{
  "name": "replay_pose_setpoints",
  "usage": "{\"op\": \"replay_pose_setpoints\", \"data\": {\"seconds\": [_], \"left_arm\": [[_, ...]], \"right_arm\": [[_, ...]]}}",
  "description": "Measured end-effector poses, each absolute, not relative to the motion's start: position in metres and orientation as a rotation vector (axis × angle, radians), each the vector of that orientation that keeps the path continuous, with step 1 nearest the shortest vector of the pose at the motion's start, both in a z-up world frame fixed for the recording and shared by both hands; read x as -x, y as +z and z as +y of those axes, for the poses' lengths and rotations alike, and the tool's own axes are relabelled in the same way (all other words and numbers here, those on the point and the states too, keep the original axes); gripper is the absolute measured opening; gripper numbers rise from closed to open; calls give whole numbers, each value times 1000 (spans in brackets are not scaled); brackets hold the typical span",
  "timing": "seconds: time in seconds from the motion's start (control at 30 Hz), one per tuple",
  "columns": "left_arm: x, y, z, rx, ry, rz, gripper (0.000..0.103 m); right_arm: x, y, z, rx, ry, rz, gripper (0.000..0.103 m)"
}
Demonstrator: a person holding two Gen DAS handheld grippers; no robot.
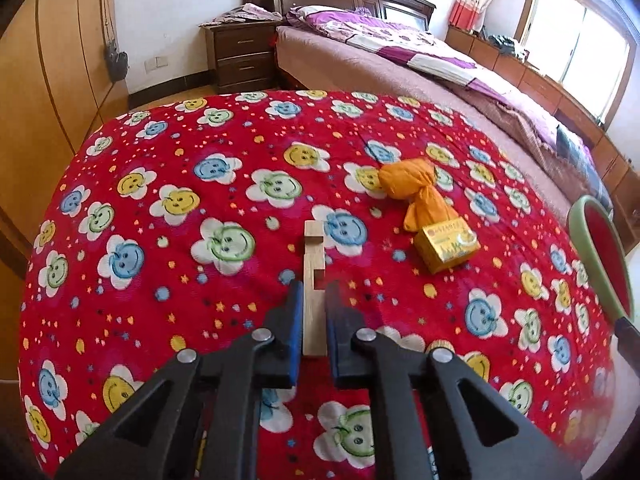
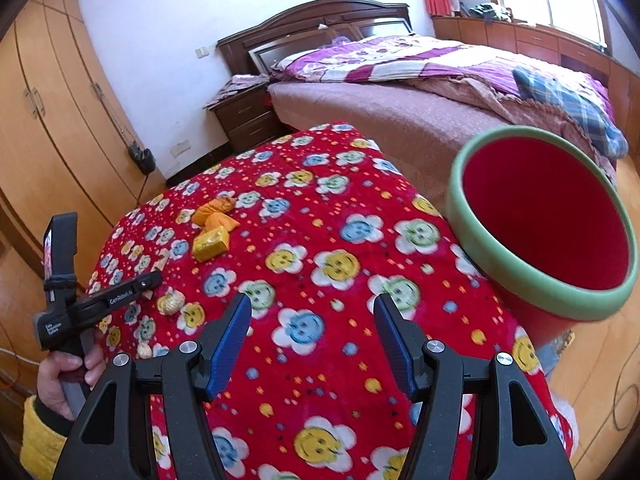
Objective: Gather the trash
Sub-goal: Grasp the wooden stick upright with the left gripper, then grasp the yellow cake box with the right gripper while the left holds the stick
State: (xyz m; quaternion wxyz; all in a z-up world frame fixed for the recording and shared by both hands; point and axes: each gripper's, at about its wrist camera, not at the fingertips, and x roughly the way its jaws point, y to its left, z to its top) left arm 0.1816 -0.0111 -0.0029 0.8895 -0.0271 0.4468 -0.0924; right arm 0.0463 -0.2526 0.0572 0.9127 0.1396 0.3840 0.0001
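**Wooden block clamped, bin waiting off to the right**

A notched wooden block (image 1: 313,280) lay on the red smiley-flower blanket (image 1: 168,240), its long axis running from 6 to 12 o'clock in the left wrist view, straight along the fingers of the left hand-held gripper (image 1: 313,304). The blue pads were closed against the near half of the block, one on each long side; the far, notched end stuck out beyond the fingertips toward 12 o'clock.

Beyond it, at about 1 o'clock, sat a small yellow box (image 1: 446,246) touching the tail of a knotted orange bag (image 1: 412,188). A crumpled gold wrapper (image 2: 171,303) lay near the left tool in the right wrist view.

The red bin with the green rim (image 2: 540,220) stood tilted at the blanket's edge, at 3 o'clock from the clamped block and at 1 o'clock from the right hand-held gripper (image 2: 314,336), whose jaws stood apart and empty above the blanket. The left hand had the block; the right hand was the nearer to the bin, so the carry would likely have to swing rightward across the surface.
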Motion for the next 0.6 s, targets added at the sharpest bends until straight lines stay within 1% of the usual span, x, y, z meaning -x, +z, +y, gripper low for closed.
{"op": "replay_pose_setpoints", "data": {"seconds": [0.27, 0.6], "left_arm": [[-200, 4, 20, 124, -126, 884, 10], [-205, -7, 32, 163, -107, 872, 10]], "right_arm": [[-92, 55, -226, -262, 42, 808, 65], [-153, 28, -173, -179, 121, 877, 65]]}}
